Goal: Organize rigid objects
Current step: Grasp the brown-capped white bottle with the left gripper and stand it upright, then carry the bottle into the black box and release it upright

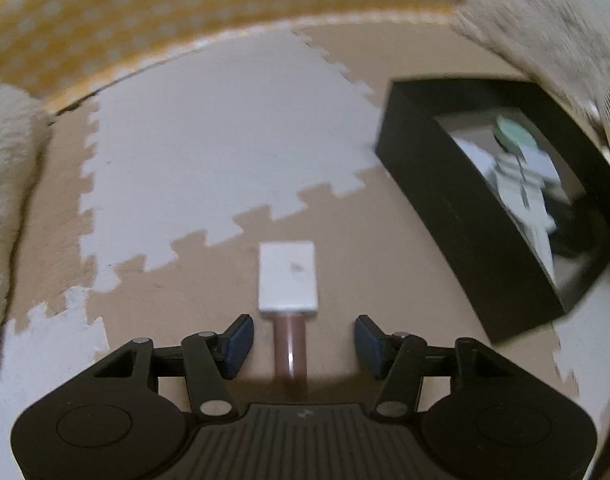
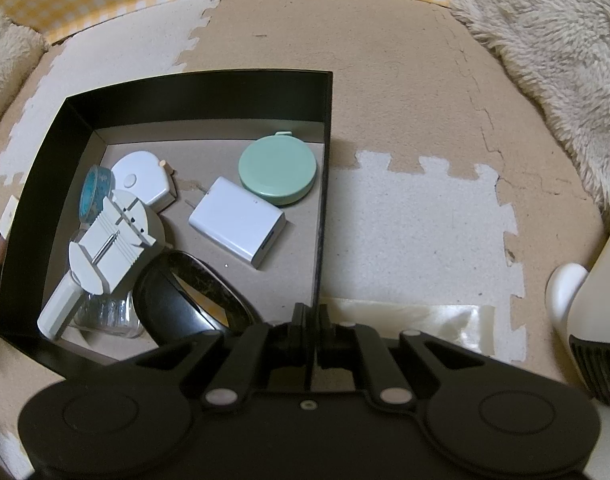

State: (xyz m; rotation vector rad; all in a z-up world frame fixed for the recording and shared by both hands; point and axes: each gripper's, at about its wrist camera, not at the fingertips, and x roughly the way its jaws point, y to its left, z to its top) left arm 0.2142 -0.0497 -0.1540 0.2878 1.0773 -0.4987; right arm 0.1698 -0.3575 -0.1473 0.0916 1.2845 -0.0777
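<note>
A small object with a white rectangular cap [image 1: 287,277] and a brown tube body [image 1: 290,354] lies on the foam floor mat. My left gripper [image 1: 303,340] is open, its blue-padded fingers on either side of the brown body, not touching it. A black box [image 1: 457,216] stands to the right. In the right wrist view my right gripper [image 2: 311,320] is shut on the right wall of the black box [image 2: 323,184]. Inside lie a white charger [image 2: 237,222], a mint round case [image 2: 277,168], a white ribbed tool [image 2: 113,236], a black curved object [image 2: 185,300] and other small items.
The floor is tan and white puzzle foam mat [image 1: 225,140]. A yellow checked cloth [image 1: 185,8] runs along the far edge. Fluffy beige fabric [image 2: 553,60] lies at right. A white and beige device [image 2: 593,280] stands at far right. A glossy sheet [image 2: 409,320] lies by the box.
</note>
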